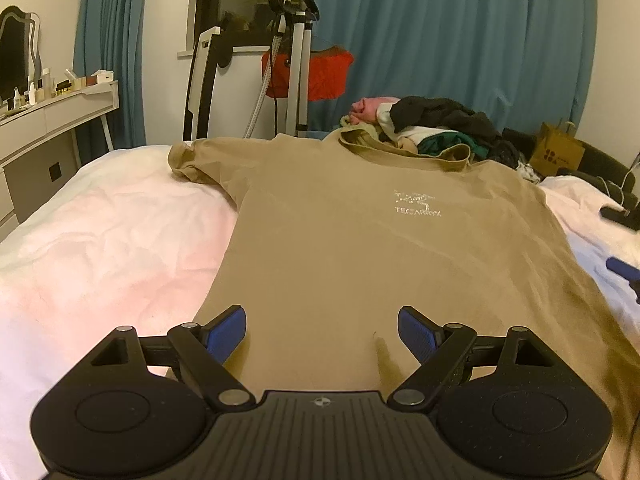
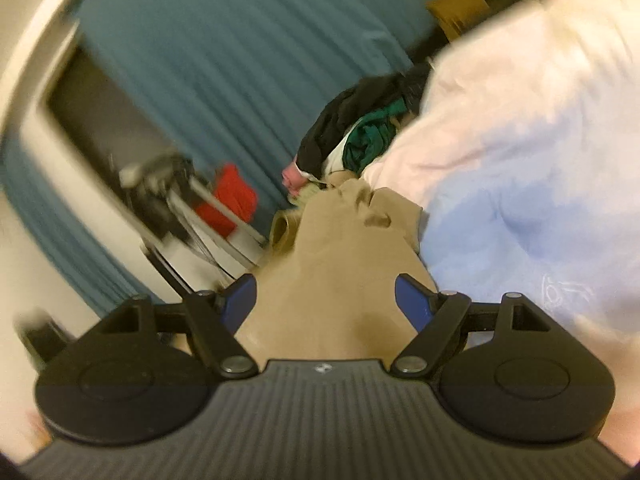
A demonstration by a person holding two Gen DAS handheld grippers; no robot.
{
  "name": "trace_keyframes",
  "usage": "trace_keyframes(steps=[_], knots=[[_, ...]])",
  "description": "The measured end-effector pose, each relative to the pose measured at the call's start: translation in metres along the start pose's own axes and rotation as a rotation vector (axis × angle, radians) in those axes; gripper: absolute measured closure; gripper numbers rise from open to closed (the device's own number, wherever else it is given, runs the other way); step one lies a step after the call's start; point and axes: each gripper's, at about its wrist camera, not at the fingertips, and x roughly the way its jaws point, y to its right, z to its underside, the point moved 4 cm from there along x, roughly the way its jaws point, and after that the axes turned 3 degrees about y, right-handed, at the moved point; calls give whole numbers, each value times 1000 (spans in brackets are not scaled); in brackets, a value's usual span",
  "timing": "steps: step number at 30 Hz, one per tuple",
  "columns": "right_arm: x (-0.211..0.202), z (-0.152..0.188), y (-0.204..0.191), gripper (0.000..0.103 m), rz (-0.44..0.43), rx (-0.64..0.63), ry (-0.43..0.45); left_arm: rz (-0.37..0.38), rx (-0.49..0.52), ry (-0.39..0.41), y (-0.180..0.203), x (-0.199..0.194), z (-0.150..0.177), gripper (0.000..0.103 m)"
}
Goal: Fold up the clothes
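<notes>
Tan t-shirt (image 1: 360,248) spread flat, face up, on the white-sheeted bed (image 1: 100,240) — white chest logo (image 1: 418,204) readable, hem toward the camera, collar at the far end. Left-of-frame sleeve (image 1: 192,160) bunched at the far side, not laid out flat. Collar area touching or overlapped by the clothes pile (image 1: 432,124) at the bed's far end: black, green, white, pink items heaped together.

Left gripper (image 1: 322,336) low over the hem, blue pads (image 1: 226,338) spread wide, nothing between them; shirt fabric showing in the gap. Contact with fabric not clear.

Right gripper (image 2: 326,300) rolled sideways, view motion-blurred. Jaws wide apart, tan fabric (image 2: 332,280) filling the gap between the pads — not pinched as far as visible. Same shirt running away from it toward the pile (image 2: 352,136), white sheet (image 2: 520,120) alongside.

Beyond the bed: teal curtains (image 1: 460,40), garment steamer stand (image 1: 292,40) with a red garment (image 1: 316,76) hanging behind it, white dresser (image 1: 52,116) with bottles at left, brown paper bag (image 1: 556,152) at right.
</notes>
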Motion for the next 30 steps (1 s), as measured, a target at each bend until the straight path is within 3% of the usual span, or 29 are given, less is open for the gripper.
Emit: trace_keyframes(steps=[5,9,12,14,17,20,22,24,25,26,30], knots=[[27,-30,51,24,-112,390,-8,3,-23,-3,-2,3,2,18],[66,-41,60,24,-158,439,-42,14,-20,-6,0,11,3,18],[96,-47,61,25,-111,389,-57,24,-22,-15,1,20,3,18],[106,-47,64,32,-46,333,-38,32,-33,-28,2,27,4,18],[120,-47,68,35,46,247,-9,36,-72,-49,2,38,2,14],[132,-49,57,35,80,150,18,34,-83,-51,5,47,-1,13],[146,-47,43,36,92,63,-14,30,-75,-42,6,50,-3,13],[157,-41,29,66,82,-15,-58,33,-85,-41,4,50,-3,13],[162,-38,23,88,77,-53,-81,33,-90,-41,3,50,-3,13],[166,-35,14,90,76,-103,-90,32,-94,-39,2,50,-4,13],[161,-19,-50,91,105,-458,23,19,-101,-14,-1,44,-8,13]])
